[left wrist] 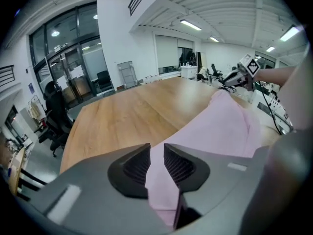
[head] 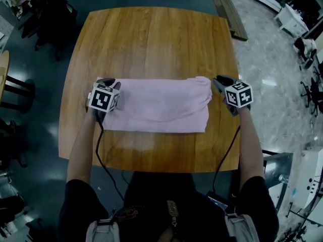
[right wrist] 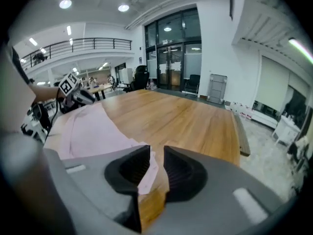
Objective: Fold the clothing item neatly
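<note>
We are pinching a pink garment (head: 156,105), spread across the near half of a wooden table (head: 151,34) in an office, with its left end in the left gripper (left wrist: 156,163) and its right corner in the right gripper (right wrist: 156,166), while only the gripper views are showing the glass doors (left wrist: 73,67).

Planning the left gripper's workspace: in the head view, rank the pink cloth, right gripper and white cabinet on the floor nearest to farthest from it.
1. Pink cloth: its left end sits between the left gripper's fingers.
2. Right gripper: at the cloth's opposite end.
3. White cabinet: off the table, far upper right.
</note>
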Demonstrator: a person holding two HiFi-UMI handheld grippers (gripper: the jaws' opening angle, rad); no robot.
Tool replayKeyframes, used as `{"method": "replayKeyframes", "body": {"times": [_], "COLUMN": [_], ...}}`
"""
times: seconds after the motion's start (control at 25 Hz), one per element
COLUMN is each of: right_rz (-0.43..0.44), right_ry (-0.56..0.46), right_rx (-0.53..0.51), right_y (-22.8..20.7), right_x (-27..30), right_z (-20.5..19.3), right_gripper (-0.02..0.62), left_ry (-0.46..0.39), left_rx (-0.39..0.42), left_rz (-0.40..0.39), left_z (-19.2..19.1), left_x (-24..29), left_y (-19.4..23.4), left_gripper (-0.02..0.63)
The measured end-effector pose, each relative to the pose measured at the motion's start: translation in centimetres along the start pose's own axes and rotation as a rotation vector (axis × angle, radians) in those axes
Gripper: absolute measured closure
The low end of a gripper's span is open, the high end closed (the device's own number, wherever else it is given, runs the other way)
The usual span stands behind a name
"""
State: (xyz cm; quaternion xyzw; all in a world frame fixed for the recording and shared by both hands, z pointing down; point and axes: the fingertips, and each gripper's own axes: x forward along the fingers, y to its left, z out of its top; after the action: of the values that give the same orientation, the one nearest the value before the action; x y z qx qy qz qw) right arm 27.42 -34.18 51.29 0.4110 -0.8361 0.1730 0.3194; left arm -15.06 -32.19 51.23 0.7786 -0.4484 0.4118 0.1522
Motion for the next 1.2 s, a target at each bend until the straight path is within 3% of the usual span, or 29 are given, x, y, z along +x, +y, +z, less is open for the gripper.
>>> {"method": "replayKeyframes", "body": {"times": [0.2,0.52,0.68,0.84,0.88,0.92,1.0,1.2], "right_rz": [0.063,0.23,0.298,0.352,0.359,0.366,0.397,0.544], "right_ry": [0.067,0.123,0.118,0.098,0.099,0.098,0.09,0.106], "right_rx": [-0.11,-0.277,-0.358,-0.432,-0.443,-0.452,-0.478,-0.56], "right_y": [-2.1,-0.9,-0.3,-0.2,-0.4,-0.6,-0.6,2.1], "right_x": [1.5,3.9,4.0,3.3,3.1,3.0,3.0,2.9], "right_z": [-1.0,-3.1,-3.6,-4.0,-4.1,-4.1,-3.9,-3.8], "right_gripper": [0.505,0.482,0.458,0.417,0.41,0.398,0.369,0.317], "left_ry": [-0.026,-0.069,-0.02,0.088,0.11,0.113,0.051,-0.086], "left_rx": [0.083,0.236,0.342,0.431,0.437,0.439,0.456,0.563], "left_rz": [-0.16,-0.369,-0.466,-0.502,-0.506,-0.515,-0.543,-0.627], "left_z": [4.5,13.8,15.8,14.7,14.3,14.1,14.5,14.7], "left_x": [1.6,7.3,10.5,13.4,13.8,13.9,13.0,9.7], "left_y": [-7.9,-21.7,-27.3,-30.2,-30.4,-30.5,-30.8,-31.3], "left_gripper": [0.488,0.478,0.411,0.356,0.38,0.448,0.551,0.56]}}
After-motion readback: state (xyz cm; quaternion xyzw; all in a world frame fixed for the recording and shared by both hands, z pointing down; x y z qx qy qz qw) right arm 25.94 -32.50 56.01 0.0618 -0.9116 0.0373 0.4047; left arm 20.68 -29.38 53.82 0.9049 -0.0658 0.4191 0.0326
